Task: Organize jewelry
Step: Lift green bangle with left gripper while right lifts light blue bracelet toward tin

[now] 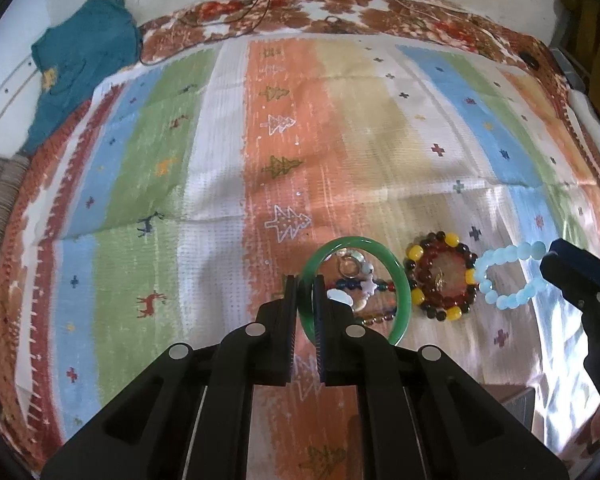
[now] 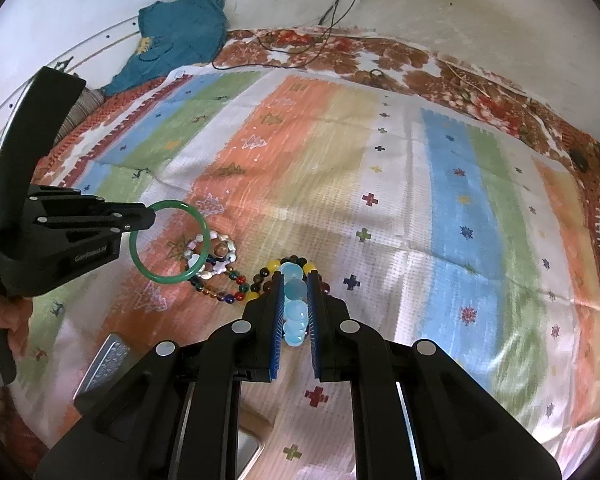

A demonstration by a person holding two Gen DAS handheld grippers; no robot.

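Note:
My left gripper (image 1: 305,286) is shut on the rim of a green bangle (image 1: 400,276), which also shows in the right wrist view (image 2: 162,276). My right gripper (image 2: 296,280) is shut on a pale blue bead bracelet (image 2: 294,304), seen in the left wrist view (image 1: 504,300) as a loop at the gripper tip (image 1: 546,258). A dark red and yellow bead bracelet (image 1: 440,280) lies between them on the striped cloth (image 1: 360,120). A white shell bracelet (image 2: 220,250) and a multicoloured bead strand (image 2: 224,294) lie under the bangle.
A teal garment (image 1: 80,64) lies at the far left by the wall. Black cables (image 2: 332,20) run down the wall. A grey flat object (image 2: 104,364) and a tan box corner (image 2: 252,440) sit at the near edge.

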